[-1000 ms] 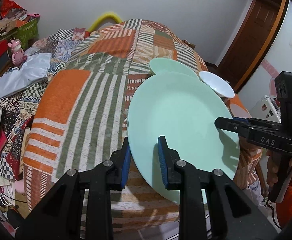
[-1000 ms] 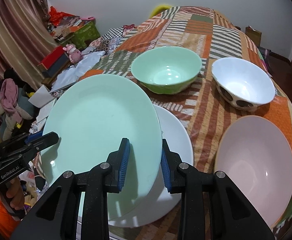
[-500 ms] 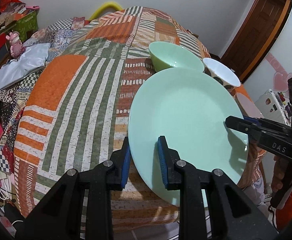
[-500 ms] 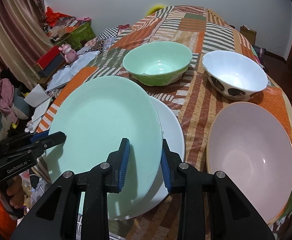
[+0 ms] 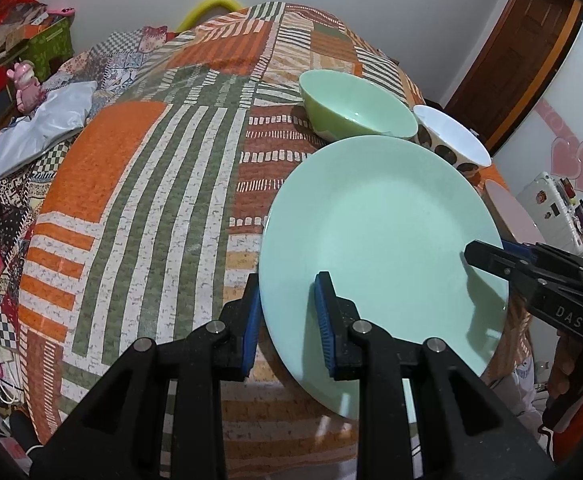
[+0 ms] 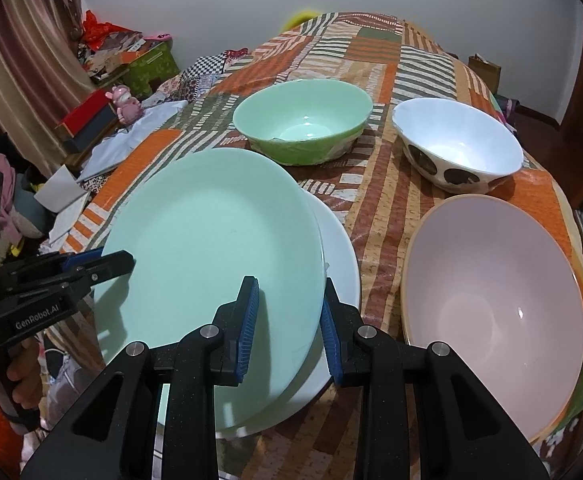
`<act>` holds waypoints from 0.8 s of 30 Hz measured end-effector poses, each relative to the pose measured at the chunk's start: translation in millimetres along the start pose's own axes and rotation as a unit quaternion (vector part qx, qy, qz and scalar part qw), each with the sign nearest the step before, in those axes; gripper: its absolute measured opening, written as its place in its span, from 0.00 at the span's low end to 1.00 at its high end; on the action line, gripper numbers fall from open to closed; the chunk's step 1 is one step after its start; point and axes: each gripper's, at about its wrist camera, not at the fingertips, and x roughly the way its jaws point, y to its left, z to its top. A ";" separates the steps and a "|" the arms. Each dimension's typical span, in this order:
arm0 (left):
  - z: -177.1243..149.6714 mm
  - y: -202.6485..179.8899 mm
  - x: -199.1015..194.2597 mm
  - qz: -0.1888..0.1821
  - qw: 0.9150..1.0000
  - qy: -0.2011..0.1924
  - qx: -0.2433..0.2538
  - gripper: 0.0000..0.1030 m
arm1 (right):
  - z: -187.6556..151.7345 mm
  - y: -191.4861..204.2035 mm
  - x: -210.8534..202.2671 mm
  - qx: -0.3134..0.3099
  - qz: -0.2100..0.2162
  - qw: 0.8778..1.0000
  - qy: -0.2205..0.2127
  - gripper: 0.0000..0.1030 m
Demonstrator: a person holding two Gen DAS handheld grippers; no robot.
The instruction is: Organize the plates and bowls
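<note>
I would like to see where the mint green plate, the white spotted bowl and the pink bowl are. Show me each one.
mint green plate (image 6: pixel 211 240): right wrist view, flat centre.
white spotted bowl (image 6: pixel 457 138): right wrist view, inner wall.
pink bowl (image 6: pixel 491 300): right wrist view, inner wall.

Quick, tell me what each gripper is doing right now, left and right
Left gripper: closed on the rim of the mint green plate.
Right gripper: closed on the same plate's opposite rim, above the white plate.
</note>
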 end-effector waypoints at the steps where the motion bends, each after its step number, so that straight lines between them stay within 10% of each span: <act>1: 0.7 0.8 0.6 -0.001 1.000 0.000 -0.001 0.24 | -0.4 0.3 -0.5 0.000 -0.001 1.000 0.000 0.27; 24: 3.0 1.0 8.5 0.006 1.000 0.003 0.000 0.24 | -3.8 -10.7 -15.9 0.010 -0.024 1.000 -0.017 0.29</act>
